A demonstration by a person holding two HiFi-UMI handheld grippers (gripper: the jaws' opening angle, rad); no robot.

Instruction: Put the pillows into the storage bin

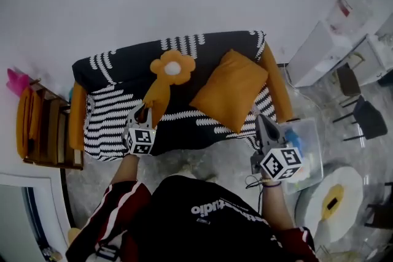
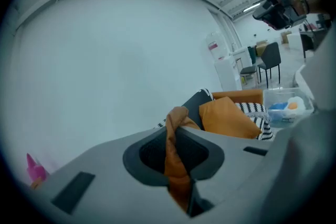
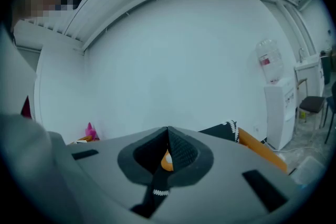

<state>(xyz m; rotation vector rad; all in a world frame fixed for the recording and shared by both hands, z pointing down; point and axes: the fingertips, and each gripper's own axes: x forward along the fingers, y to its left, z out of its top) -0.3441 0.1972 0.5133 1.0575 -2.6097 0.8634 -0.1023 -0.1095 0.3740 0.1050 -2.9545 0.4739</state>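
On the sofa [image 1: 280, 88] the flower pillow [image 1: 172, 68] lies soft and light. Left hand-held gripper [image 1: 142, 111] is clamped on its orange stalk, a fair hold. Right hand-held gripper [image 1: 261, 123] is pinched on the striped cover [image 1: 109, 127] edge. The storage bin [image 1: 311, 131] stands near right.

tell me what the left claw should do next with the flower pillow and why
Probably swing the left claw to the right, toward the clear storage bin, taking the flower pillow along. Its jaws are clamped on the pillow's orange fabric, the pillow's head lies on the sofa, and the bin stands by the sofa's right end.
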